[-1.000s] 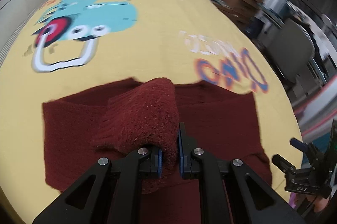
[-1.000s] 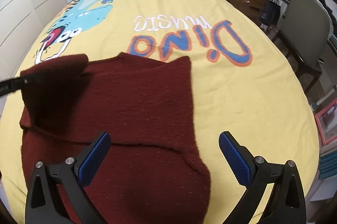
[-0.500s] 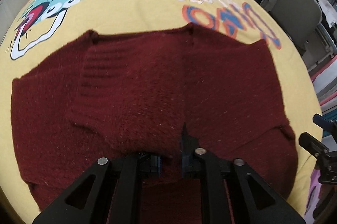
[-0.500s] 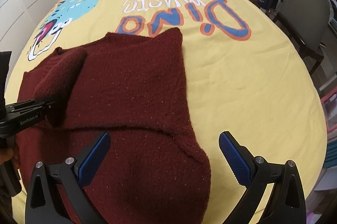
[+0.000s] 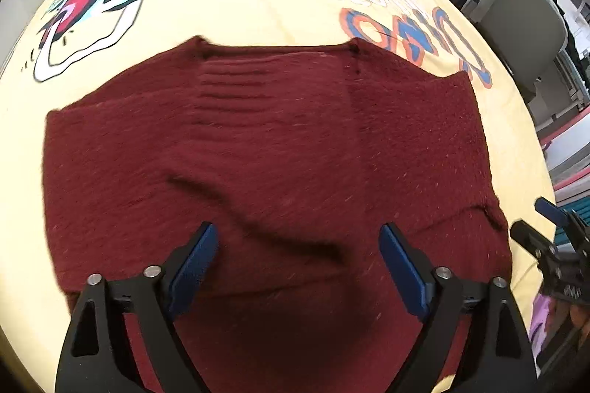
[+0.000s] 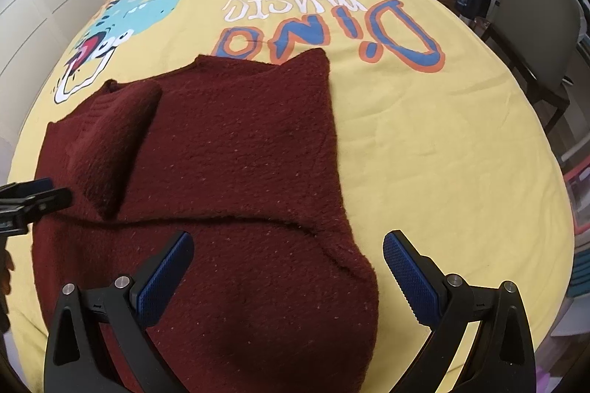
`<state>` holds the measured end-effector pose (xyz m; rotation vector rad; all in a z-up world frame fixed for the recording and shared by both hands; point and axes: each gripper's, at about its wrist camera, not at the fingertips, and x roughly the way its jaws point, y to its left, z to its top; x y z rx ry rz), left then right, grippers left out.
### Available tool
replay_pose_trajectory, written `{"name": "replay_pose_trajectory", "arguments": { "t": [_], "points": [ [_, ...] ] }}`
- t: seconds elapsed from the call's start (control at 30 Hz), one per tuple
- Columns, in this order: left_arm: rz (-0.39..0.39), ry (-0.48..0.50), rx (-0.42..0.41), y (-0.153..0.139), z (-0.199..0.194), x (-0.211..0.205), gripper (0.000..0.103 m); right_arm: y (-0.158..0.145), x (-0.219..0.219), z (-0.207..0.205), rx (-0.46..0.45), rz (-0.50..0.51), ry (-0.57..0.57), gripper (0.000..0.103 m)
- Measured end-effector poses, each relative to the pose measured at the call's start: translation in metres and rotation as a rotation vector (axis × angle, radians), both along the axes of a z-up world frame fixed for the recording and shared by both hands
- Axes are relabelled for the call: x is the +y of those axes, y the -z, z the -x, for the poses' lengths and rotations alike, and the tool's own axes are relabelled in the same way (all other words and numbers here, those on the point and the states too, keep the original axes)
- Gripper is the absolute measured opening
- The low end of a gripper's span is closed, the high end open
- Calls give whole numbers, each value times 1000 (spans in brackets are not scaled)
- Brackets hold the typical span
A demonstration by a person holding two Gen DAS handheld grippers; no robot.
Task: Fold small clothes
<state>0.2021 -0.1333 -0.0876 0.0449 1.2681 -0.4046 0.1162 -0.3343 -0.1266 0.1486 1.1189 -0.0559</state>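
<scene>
My left gripper points steeply down, its jaws just opened wide, with nothing pressed between the blue pads. My right gripper (also tilted steeply down) hangs with jaws spread wide and pads bare, gripping nothing. Each gripper shows at the edge of the other's view.

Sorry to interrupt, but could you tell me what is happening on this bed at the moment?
A person holding a gripper in each hand is folding a dark red knitted sweater on a bed with a yellow dinosaur-print cover. The left gripper has just opened its jaws, and nothing is pinched between them; a sleeve lies folded across the body. The right gripper hovers open over the sweater's lower right edge, holding nothing.
</scene>
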Motion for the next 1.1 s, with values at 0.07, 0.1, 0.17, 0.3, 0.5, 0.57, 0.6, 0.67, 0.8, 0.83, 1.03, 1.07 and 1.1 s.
{"name": "replay_pose_trajectory", "arguments": {
  "t": [0.07,0.1,0.17,0.3,0.5,0.57,0.6,0.67,0.8,0.83,1.03,1.07,1.1],
  "points": [
    [-22,-4,-8,-3,7,24,93,0,4,0,1,2,-8,102],
    [-42,-14,-17,-4,10,36,93,0,7,0,0,4,-13,102],
    [-86,-33,-30,-6,15,59,93,0,12,-2,0,5,-20,102],
    [-121,-92,-45,-5,20,104,93,-2,28,-8,0,14,-56,102],
    [-144,-186,-28,11,24,167,89,-2,53,-16,4,24,-107,102],
    [-126,-200,-19,19,23,176,70,-1,63,-20,11,33,-126,102],
    [-130,-199,-8,24,22,178,64,0,68,-21,13,40,-136,102],
    [-141,-203,21,35,17,182,50,-1,76,-24,14,51,-154,102],
    [-113,-195,-4,41,13,182,49,-7,101,-35,0,67,-200,102],
    [-121,-190,-23,40,13,180,39,-8,107,-39,-4,68,-212,102],
    [-109,-130,-50,38,14,171,14,-22,161,-65,-45,107,-330,102],
    [-102,-134,-46,38,14,172,13,-23,170,-69,-47,115,-349,102],
    [-93,-135,-41,38,15,174,13,-23,183,-76,-42,125,-380,102]
  ]
}}
